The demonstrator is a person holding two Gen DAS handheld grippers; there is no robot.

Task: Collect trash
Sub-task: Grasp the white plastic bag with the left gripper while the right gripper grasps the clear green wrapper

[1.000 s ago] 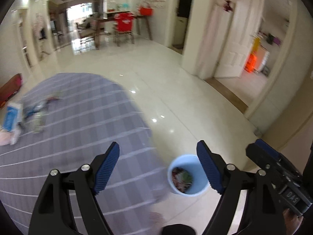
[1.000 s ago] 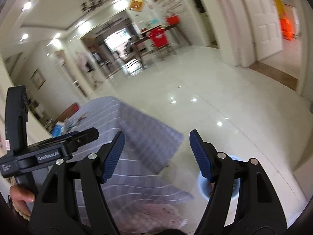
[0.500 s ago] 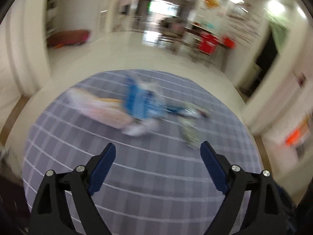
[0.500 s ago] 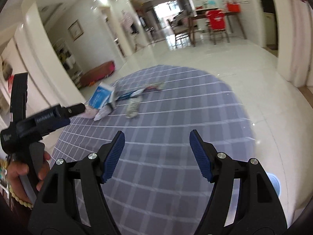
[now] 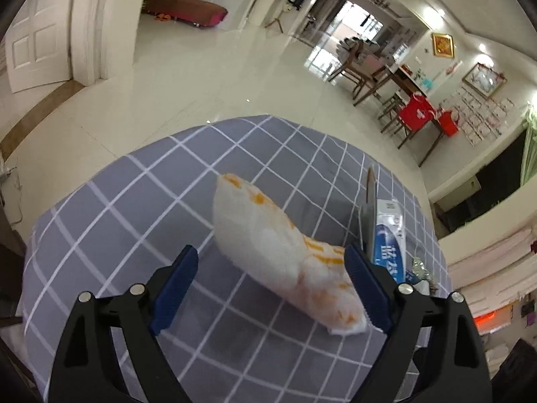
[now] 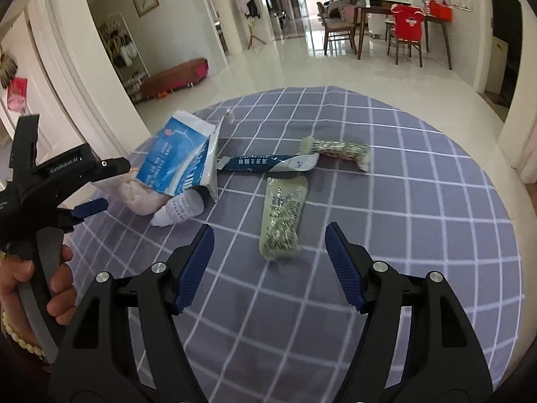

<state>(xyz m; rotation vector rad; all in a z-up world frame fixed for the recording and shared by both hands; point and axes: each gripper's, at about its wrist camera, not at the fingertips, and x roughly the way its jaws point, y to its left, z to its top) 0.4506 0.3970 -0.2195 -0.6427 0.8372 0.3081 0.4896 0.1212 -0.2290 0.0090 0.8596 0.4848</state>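
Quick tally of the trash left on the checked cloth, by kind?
Clear-green wrappers: 2
Dark blue sachet: 1
Blue-and-white bag: 1
White-and-orange bag: 1
Small white bottle: 1
Total: 6

Around you, glossy cream floor tiles (image 6: 285, 67) reflect daylight; a wooden dining table (image 6: 396, 3) with chairs (image 6: 337, 28) stands beyond, a white door (image 5: 33, 43) left.
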